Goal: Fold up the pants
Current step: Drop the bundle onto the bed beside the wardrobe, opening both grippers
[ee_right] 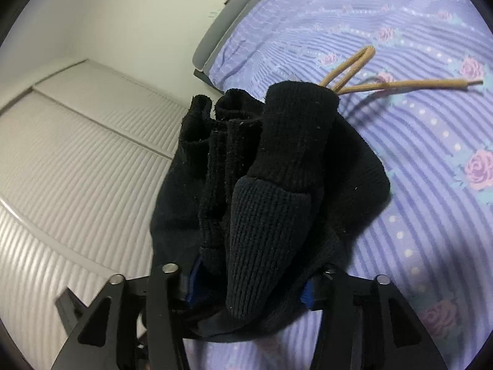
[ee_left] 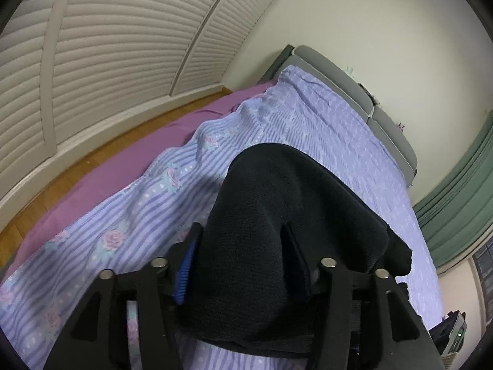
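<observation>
**Both grippers clamped on black pants, lifted over the bed**

Left gripper (ee_left: 243,259): jaws closed partway onto a thick bundle of the black knit pants (ee_left: 286,215). Fabric fills the whole gap between the fingers (ee_left: 186,265) and drapes forward over them, hiding most of the right-side finger. Blue pad visible on the left-side finger, pressed against the cloth. The bundle hangs ahead of the gripper above the bed; a ragged dark edge sticks out on the right side.

Right gripper (ee_right: 249,280): also closed on the pants (ee_right: 265,185), a bunched wad wedged between the jaws, blue pads just showing at both sides of the fabric. Cloth stands up in several rolled, ribbed folds ahead of the fingers. A tan drawstring (ee_right: 400,84) comes out of the top of the bundle, one loop and one loose end with a dark tip, stretching out to the right over the bedspread. Cannot tell whether the cord touches the bed.

Surroundings: bed covered with a lilac striped bedspread (ee_left: 323,117) with pink rose print; a purple sheet (ee_left: 129,166) shows along its edge in the left view. Grey padded headboard (ee_left: 348,77) against a pale wall. Wood floor (ee_left: 92,151) beside the bed, then white louvered closet doors (ee_left: 107,46). Green curtain (ee_left: 462,191) at the right edge of the left view.
</observation>
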Motion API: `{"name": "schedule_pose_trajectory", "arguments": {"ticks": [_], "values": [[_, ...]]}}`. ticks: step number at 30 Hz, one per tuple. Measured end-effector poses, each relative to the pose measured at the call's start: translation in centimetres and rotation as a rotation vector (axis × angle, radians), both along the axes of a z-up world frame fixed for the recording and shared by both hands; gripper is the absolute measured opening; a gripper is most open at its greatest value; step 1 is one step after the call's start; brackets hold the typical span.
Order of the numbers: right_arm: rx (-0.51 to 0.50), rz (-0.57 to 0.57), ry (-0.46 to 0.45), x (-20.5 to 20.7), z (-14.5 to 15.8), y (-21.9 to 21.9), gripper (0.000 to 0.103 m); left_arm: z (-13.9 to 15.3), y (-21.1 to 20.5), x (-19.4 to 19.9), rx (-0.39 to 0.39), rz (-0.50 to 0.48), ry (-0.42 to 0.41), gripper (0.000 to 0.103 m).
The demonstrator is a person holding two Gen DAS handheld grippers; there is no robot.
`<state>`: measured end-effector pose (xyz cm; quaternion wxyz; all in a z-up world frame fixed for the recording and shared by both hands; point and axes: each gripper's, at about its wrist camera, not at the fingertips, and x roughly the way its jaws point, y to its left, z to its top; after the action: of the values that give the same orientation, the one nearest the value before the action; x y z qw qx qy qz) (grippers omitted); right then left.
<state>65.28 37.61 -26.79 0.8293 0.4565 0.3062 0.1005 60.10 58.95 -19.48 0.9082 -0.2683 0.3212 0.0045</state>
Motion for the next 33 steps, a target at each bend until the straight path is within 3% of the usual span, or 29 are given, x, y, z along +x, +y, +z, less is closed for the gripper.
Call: {"name": "schedule_pose_trajectory", "arguments": {"ticks": [2,5,7,10,13,15,19,23,33], "values": [[-0.019,0.011,0.013,-0.3,0.4,-0.6,0.061,0.5,-0.2,-1.0,0.016,0.029,-0.013,0.064],[-0.012,0.034,0.027,-1.4,1.0,-1.6,0.073,1.8,-1.3,-2.9,0.107,0.060,-0.024,0.075],[-0.009,0.049,0.022,-2.2,1.7,-2.3,0.084,2.9,-2.0,-4.8,0.126,0.086,-0.039,0.090],[-0.005,0.083,0.008,-4.5,3.1,-3.5,0.084,4.3,-3.3,-7.4,0.161,0.117,-0.039,0.091],[-0.088,0.115,-0.039,-6.4,5.5,-5.0,0.086,6.2,-5.3,-11.0,0.224,0.152,-0.045,0.099],[-0.168,0.140,-0.052,-8.1,7.1,-6.0,0.091,7.4,-6.8,-13.2,0.250,0.177,-0.032,0.099],[-0.328,0.200,-0.135,-12.5,10.7,-8.7,0.091,9.5,-11.0,-18.3,0.361,0.196,-0.013,0.100],[-0.490,0.250,-0.221,-17.1,14.8,-12.6,0.091,11.1,-15.5,-24.0,0.408,0.199,-0.024,0.100],[-0.638,0.219,-0.330,-31.9,22.4,-29.8,0.091,14.9,-32.4,-37.0,0.395,0.076,-0.102,0.102]]}}
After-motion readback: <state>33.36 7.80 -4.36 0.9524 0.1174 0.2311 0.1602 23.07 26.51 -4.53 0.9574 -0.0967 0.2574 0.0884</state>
